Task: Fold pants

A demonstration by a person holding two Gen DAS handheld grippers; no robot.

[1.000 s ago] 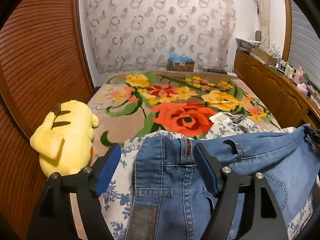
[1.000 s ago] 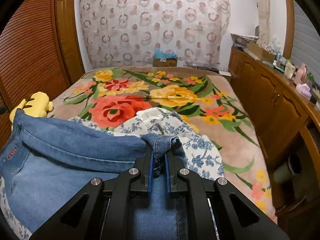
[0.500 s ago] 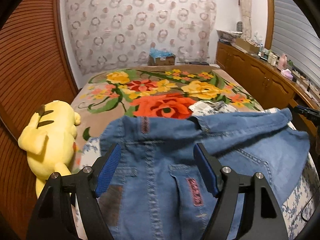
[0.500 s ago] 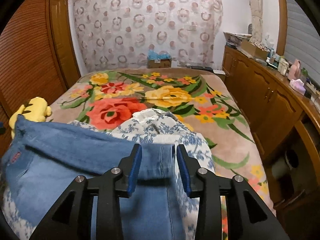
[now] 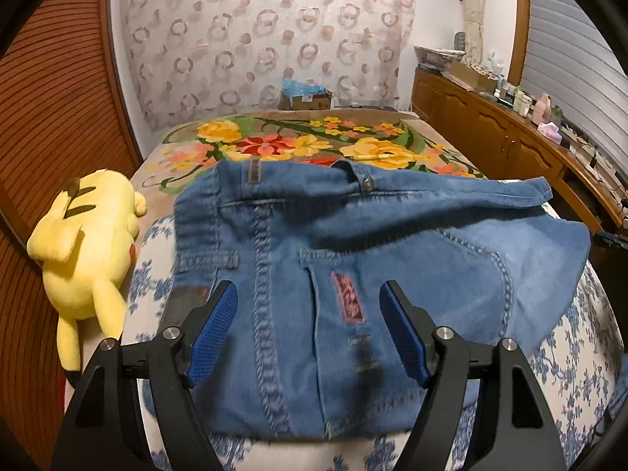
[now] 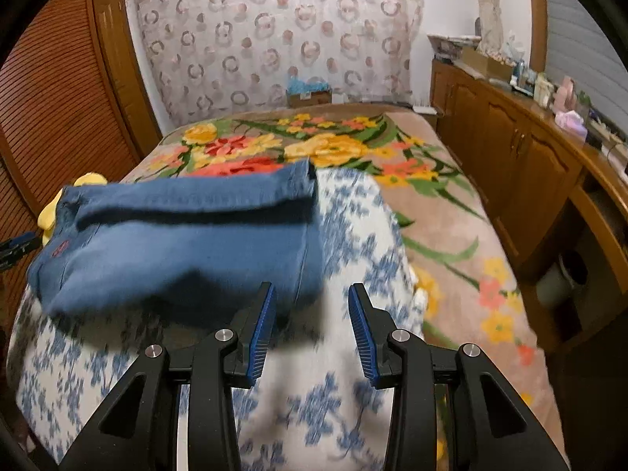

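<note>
In my left wrist view the jeans [image 5: 353, 274] lie folded on the blue-flowered cloth [image 5: 569, 353], waistband toward the far side and just beside the yellow plush [image 5: 86, 243], laid flat, I judge, so the next fold has an even base; my left gripper [image 5: 310, 329] hangs over them with its jaws wide and nothing between the pads. In my right wrist view the jeans [image 6: 176, 243] sit on the cloth [image 6: 345, 235], and my right gripper [image 6: 312, 325] stands partly open at their near corner, holding nothing.
</note>
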